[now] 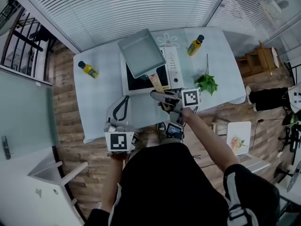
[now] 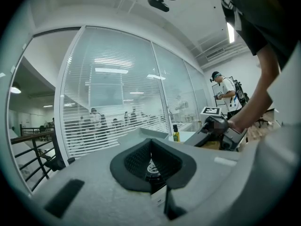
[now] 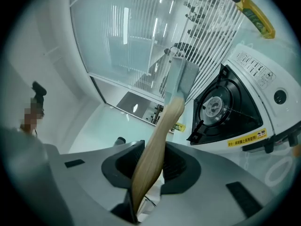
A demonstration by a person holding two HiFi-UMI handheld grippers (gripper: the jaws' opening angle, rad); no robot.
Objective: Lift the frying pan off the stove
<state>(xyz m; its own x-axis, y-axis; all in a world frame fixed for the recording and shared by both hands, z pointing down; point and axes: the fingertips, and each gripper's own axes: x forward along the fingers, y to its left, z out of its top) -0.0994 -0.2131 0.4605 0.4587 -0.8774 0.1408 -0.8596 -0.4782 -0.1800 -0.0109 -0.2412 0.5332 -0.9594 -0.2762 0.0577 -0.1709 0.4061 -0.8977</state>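
Note:
A grey rectangular frying pan [image 1: 141, 52] hangs tilted over the far left part of the white stove [image 1: 170, 67], clear of its black cooktop [image 1: 141, 83]. My right gripper [image 1: 162, 97] is shut on the pan's wooden handle [image 1: 156, 83]. In the right gripper view the handle [image 3: 155, 159] runs up between the pads to the pan [image 3: 181, 76], with the stove [image 3: 254, 107] off to the right. My left gripper [image 1: 126, 99] rests low at the table's near edge, left of the stove. Its jaws [image 2: 151, 161] are shut with nothing between them.
The pale table [image 1: 99, 107] carries a yellow bottle [image 1: 88, 69] at the left and another [image 1: 195, 44] at the back right. A bunch of green herbs [image 1: 206, 83] lies right of the stove. A white chair [image 1: 56, 173] stands near left. Glass walls with blinds close the far side.

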